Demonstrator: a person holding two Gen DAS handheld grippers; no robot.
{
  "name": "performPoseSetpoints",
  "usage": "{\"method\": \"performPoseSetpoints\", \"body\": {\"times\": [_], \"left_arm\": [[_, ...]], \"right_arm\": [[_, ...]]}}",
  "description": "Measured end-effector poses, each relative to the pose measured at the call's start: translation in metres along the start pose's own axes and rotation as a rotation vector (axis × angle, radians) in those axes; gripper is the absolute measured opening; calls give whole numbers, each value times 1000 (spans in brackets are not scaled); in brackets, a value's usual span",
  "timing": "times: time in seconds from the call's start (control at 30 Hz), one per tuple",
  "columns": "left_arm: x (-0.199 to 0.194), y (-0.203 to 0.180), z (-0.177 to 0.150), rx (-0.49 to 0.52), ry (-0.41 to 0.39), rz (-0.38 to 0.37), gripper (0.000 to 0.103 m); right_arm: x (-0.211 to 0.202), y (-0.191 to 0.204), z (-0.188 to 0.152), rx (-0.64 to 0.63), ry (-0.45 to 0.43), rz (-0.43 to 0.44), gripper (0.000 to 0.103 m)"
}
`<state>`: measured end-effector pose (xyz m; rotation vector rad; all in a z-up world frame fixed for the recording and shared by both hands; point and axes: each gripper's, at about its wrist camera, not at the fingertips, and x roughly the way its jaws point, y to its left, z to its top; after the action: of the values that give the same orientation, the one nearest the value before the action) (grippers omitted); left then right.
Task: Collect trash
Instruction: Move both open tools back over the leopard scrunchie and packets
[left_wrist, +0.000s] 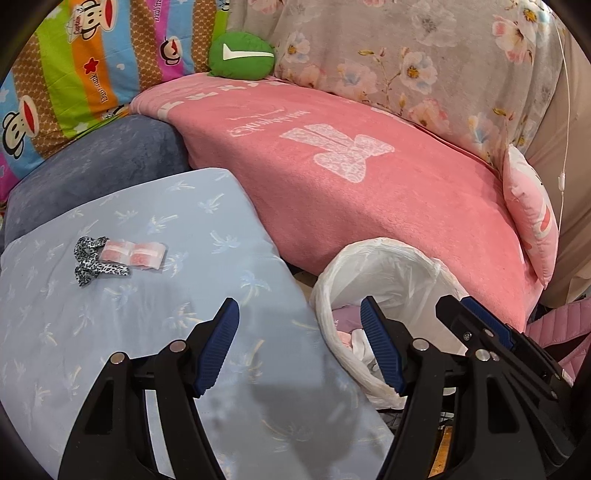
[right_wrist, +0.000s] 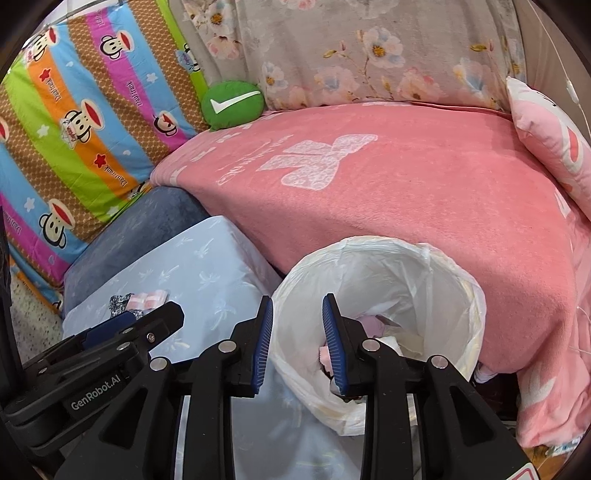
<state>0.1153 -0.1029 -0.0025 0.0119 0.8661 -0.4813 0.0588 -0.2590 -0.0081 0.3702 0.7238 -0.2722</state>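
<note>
A pink-and-white plastic wrapper (left_wrist: 133, 255) lies on the light blue palm-print cushion (left_wrist: 166, 332), touching a black-and-white patterned ribbon (left_wrist: 90, 260); both also show small in the right wrist view (right_wrist: 147, 298). A bin lined with a white plastic bag (left_wrist: 384, 266) (right_wrist: 380, 280) stands on the floor against the pink-covered sofa, with pink and white scraps inside. My left gripper (left_wrist: 299, 321) is open and empty over the cushion's right edge. My right gripper (right_wrist: 297, 317) is open and empty above the bin's left rim. Its fingers (left_wrist: 476, 314) show at the right of the left wrist view.
A pink blanket (left_wrist: 369, 177) covers the sofa seat. A dark blue cushion (left_wrist: 99, 162), a striped monkey-print quilt (left_wrist: 74, 66), a green round pillow (left_wrist: 240, 55), a floral cover (left_wrist: 424, 59) and a pink pillow (left_wrist: 532, 214) surround it.
</note>
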Motion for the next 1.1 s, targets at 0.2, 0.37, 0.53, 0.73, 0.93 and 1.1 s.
{"method": "performPoseSetpoints", "body": {"times": [0.2,0.37,0.53,0.73,0.93,1.1], "left_arm": [[-3,21,-3,-29,-5,31,65],[-6,41,-6,-48,-11,60,65],[-6,65,-10,-88,-5,81,65],[-4,92,-18,-128,11,103,65],[0,129,-28,-177,29,132,73],[5,166,-31,-217,35,181,76]], "right_arm": [[6,24,-7,-38,20,18,30],[13,45,-12,-60,38,43,32],[21,67,-18,-94,59,63,34],[34,91,-23,-130,84,76,35],[54,121,-32,-169,117,89,39],[79,150,-37,-196,159,117,39]]}}
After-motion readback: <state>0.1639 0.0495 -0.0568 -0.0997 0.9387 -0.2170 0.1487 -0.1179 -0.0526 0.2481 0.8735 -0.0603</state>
